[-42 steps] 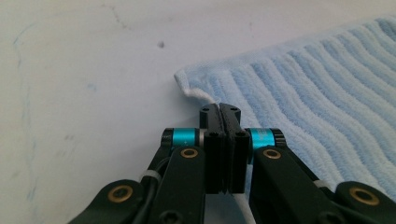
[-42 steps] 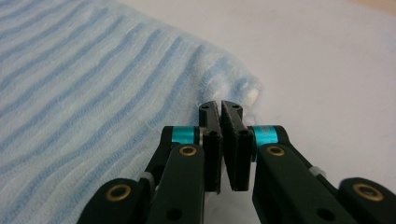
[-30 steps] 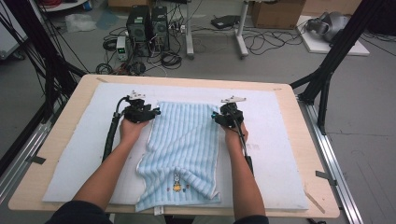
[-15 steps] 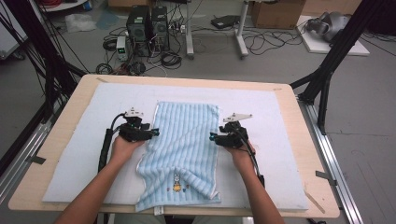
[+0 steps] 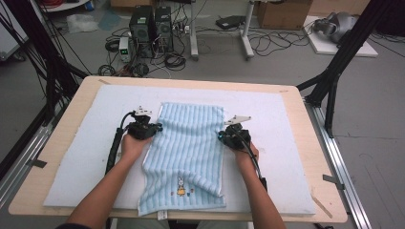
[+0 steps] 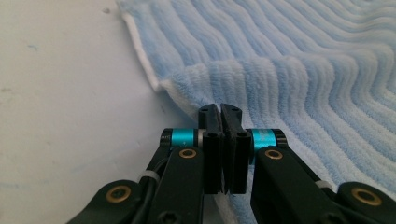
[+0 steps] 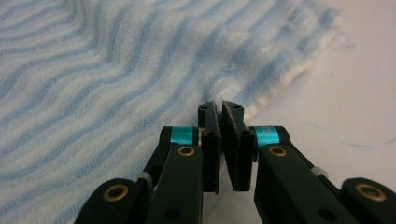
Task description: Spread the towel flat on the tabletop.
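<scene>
A light-blue striped towel [image 5: 188, 152] lies lengthwise down the middle of the bench [image 5: 62, 119], on a white pad [image 5: 286, 143] that covers most of the benchtop. Its far end lies flat, short of the far edge of the pad; its near end, with a small rabbit picture [image 5: 181, 186], is folded over and reaches the pad's near edge.

The left tongs [image 5: 154, 128] sit at the towel's left long edge, about halfway between its far corners and the fold. Seen from the left gripper view, the left tongs [image 6: 220, 111] have just drawn together, and the white-hemmed edge of the towel [image 6: 280, 70] rises in a small ridge right at their tips, pinched between them.

The right tongs [image 5: 222, 137] are at the opposite long edge, level with the left ones. In the right gripper view the right tongs [image 7: 219, 108] have likewise just been closing and now stand almost together, with the towel's edge [image 7: 140, 70] bunched at their tips.
</scene>
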{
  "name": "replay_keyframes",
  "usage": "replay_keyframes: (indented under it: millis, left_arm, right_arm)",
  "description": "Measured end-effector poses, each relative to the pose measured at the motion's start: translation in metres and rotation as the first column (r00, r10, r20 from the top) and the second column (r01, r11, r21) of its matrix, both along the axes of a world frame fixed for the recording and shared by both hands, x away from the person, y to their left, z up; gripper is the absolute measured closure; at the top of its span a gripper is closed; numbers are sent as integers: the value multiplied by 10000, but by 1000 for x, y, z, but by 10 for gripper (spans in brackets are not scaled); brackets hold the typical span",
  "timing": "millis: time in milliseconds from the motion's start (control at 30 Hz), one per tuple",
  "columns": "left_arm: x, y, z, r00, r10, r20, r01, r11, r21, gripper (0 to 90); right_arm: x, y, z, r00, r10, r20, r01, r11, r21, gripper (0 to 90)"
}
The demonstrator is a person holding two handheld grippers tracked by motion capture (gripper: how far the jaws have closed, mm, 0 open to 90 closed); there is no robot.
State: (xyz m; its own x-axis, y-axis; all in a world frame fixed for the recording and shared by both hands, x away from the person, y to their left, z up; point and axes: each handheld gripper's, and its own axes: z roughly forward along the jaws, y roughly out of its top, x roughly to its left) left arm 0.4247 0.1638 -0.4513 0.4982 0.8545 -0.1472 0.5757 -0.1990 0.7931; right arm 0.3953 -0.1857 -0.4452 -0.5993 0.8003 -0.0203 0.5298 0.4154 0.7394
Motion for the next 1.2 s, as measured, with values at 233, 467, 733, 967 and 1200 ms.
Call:
replay_keyframes:
  millis: [233, 467, 733, 967, 1200]
  left_arm:
    - [25, -3, 0, 9990, 425, -152, -428, 9989, -185, 870]
    - [37, -4, 0, 9964, 839, 131, -832, 9954, -472, 869]
    - [16, 3, 6, 9992, 375, 118, -364, 9960, -818, 511]
    - [-17, 8, 2, 9997, -234, -122, 225, 9976, -660, 510]
    - [-32, 8, 2, 9977, -596, -308, 579, 9969, -528, 529]
  right_arm:
    - [30, 2, -1, 9976, -607, 328, 613, 9980, -172, 855]
    - [50, 5, -1, 9879, -1402, 664, 1424, 9894, -286, 855]
    - [42, 5, 10, 9881, -1319, 796, 1304, 9912, 237, 705]
    - [8, -1, 14, 9983, -404, 430, 388, 9986, 365, 618]
    - [-18, -2, 7, 10000, 75, 0, -75, 9998, 207, 610]
